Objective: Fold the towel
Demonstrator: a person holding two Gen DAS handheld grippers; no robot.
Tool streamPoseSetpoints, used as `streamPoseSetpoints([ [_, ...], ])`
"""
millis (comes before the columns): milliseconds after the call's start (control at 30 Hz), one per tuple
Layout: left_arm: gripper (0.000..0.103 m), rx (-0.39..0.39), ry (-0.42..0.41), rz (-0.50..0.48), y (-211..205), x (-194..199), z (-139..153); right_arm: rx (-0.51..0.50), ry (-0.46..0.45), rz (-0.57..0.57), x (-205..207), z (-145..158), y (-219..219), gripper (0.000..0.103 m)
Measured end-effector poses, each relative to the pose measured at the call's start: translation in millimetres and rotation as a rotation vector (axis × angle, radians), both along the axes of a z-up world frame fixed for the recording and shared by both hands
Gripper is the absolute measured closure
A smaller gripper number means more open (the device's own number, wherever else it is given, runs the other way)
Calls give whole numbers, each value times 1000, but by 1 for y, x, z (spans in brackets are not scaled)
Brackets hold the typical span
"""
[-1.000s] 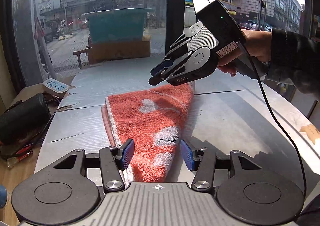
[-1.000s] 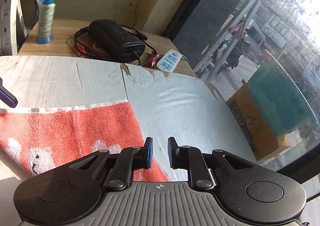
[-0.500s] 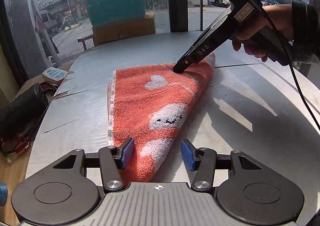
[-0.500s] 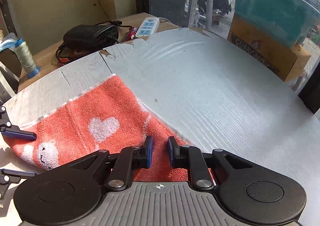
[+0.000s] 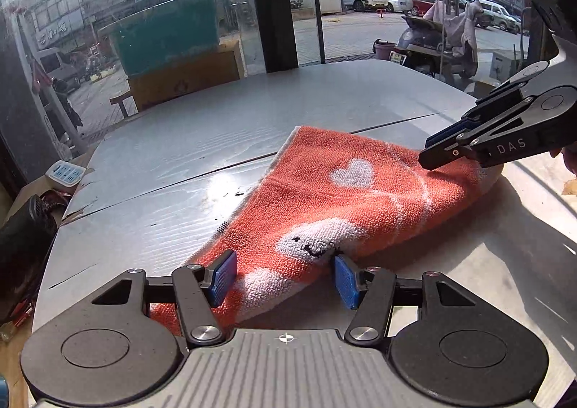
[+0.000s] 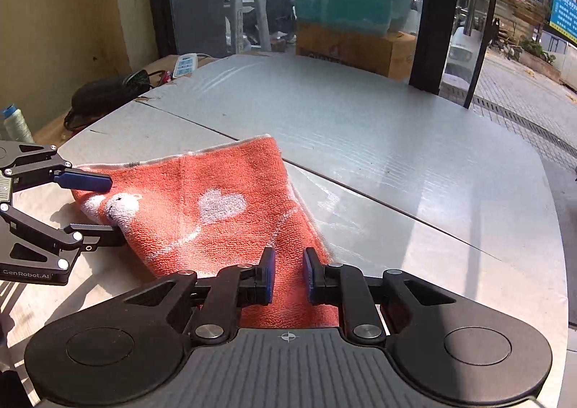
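The towel (image 5: 342, 198) lay already folded on the tabletop (image 5: 180, 162). The left claw (image 5: 285, 278) stood wide open around one end; the right claw (image 6: 288, 276), nearly closed, held nothing. Probably another fold remained.

The towel (image 5: 339, 198) lies folded on the counter (image 5: 202, 141), near its front edge. The left hand-held gripper (image 5: 285, 280) straddles the towel's near end; the right hand-held gripper (image 6: 288, 276) sits over its opposite end. Off the counter's left side lie a power strip (image 5: 65, 171) and a thread spool (image 6: 14, 123). Behind the counter stands the window.
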State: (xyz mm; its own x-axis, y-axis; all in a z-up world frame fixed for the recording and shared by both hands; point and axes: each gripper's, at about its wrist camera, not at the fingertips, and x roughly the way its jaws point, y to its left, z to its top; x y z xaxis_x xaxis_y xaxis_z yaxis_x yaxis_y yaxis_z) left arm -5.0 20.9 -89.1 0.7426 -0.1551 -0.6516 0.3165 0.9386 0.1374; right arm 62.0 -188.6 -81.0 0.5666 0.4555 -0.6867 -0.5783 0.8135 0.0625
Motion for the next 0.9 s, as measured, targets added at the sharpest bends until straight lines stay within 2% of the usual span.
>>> streamPoseSetpoints([
  [133, 43, -16, -22, 2, -1, -4, 8, 89, 43, 29, 22, 12, -5, 85],
  [200, 43, -7, -30, 8, -3, -6, 9, 114, 96, 57, 43, 12, 3, 85],
  [367, 41, 19, -34, 9, -2, -6, 8, 27, 205, 124, 77, -5, 28, 85],
  [500, 38, 29, 10, 14, 2, 1, 0, -16, 176, 172, 74, -2, 32, 85],
  [567, 38, 31, 22, 12, 1, 4, -3, -52, 156, 180, 69, -1, 37, 98],
  [633, 38, 34, 18, 9, 0, 2, -3, -84, 134, 193, 63, 2, 42, 99],
  [833, 38, 21, -12, -20, -3, -3, 7, -98, 113, 224, 60, 14, 52, 98],
  [900, 37, 18, -23, -31, -4, -6, 9, -117, 89, 194, 63, 13, 51, 90],
])
